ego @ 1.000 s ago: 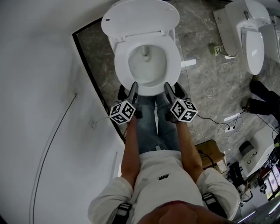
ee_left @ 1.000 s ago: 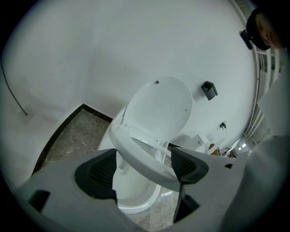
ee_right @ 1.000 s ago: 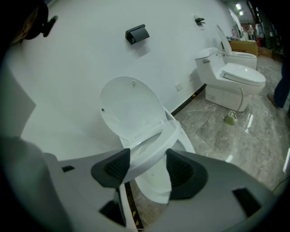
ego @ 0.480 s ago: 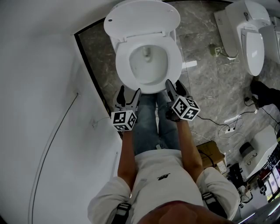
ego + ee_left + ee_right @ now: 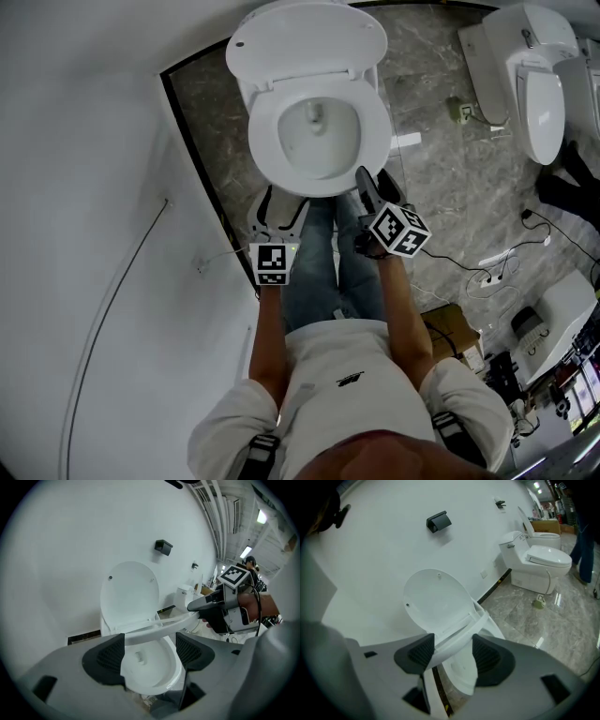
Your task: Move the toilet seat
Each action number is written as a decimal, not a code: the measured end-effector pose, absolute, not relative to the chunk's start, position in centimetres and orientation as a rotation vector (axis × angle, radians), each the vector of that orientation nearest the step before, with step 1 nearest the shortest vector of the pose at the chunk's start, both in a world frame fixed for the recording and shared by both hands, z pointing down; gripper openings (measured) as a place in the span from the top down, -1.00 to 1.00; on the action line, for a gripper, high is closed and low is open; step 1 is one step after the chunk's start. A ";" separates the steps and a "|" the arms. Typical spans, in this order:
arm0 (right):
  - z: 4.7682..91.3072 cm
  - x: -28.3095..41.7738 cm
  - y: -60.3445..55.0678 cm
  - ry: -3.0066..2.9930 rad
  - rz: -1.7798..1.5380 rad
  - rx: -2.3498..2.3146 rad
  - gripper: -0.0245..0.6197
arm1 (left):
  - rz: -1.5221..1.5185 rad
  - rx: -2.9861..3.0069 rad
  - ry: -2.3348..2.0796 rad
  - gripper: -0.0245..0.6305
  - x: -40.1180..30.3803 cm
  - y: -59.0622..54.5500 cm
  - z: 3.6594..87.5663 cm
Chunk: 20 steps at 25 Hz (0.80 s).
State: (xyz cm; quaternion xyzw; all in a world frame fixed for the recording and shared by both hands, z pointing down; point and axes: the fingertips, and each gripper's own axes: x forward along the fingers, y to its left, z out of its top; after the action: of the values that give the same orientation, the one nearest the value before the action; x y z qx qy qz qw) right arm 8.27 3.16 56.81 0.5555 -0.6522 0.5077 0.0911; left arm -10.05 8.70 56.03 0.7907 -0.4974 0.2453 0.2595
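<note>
I stand over the toilet with my legs close to its front, one gripper in each hand. The lid (image 5: 305,42) is up, leaning back toward the white wall (image 5: 84,187). The toilet seat (image 5: 379,141) is hinged at the back, and its front is lifted clear of the bowl (image 5: 319,155) (the head view flattens this, but both gripper views show the gap under the ring plainly).

My left gripper (image 5: 281,202) sits at the seat's front edge on my left, its marker cube (image 5: 272,263) facing up at me. Its jaws stand wide apart. In the left gripper view the raised ring slants across the gap near the tips of the two dark pads (image 5: 105,656), and they do not pinch it.

My right gripper (image 5: 375,183) is at the front right, with its cube (image 5: 398,232) tilted. Its jaws are wide too, and the seat's rim runs between them. In the right gripper view the rim lies against the pad (image 5: 417,653) on the left of the picture, and a gap shows between it and the other pad. In the left gripper view one finger of the right gripper lies over the ring's edge.

A small black fitting (image 5: 438,521) hangs on the wall above the lid. A second toilet (image 5: 539,84) stands well apart on the grey marble floor (image 5: 441,169).
</note>
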 end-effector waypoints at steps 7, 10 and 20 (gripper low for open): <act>56.3 8.2 2.7 -1.939 1.518 1.673 0.09 | 0.660 2.152 -1.352 -0.14 -9.8 7.7 55.6; 56.1 8.3 2.4 -1.931 1.516 1.691 0.09 | 0.638 2.144 -1.352 -0.12 -9.8 7.4 55.5; 53.4 8.1 1.2 -2.066 1.263 1.621 0.17 | 0.610 2.135 -1.381 -0.11 -10.2 6.1 54.6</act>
State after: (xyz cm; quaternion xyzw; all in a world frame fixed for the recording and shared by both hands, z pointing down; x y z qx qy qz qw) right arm 8.13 1.21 53.42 0.5529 -0.7043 0.4306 0.1136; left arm -10.24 6.08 54.58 0.7884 -0.5099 0.2252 0.2602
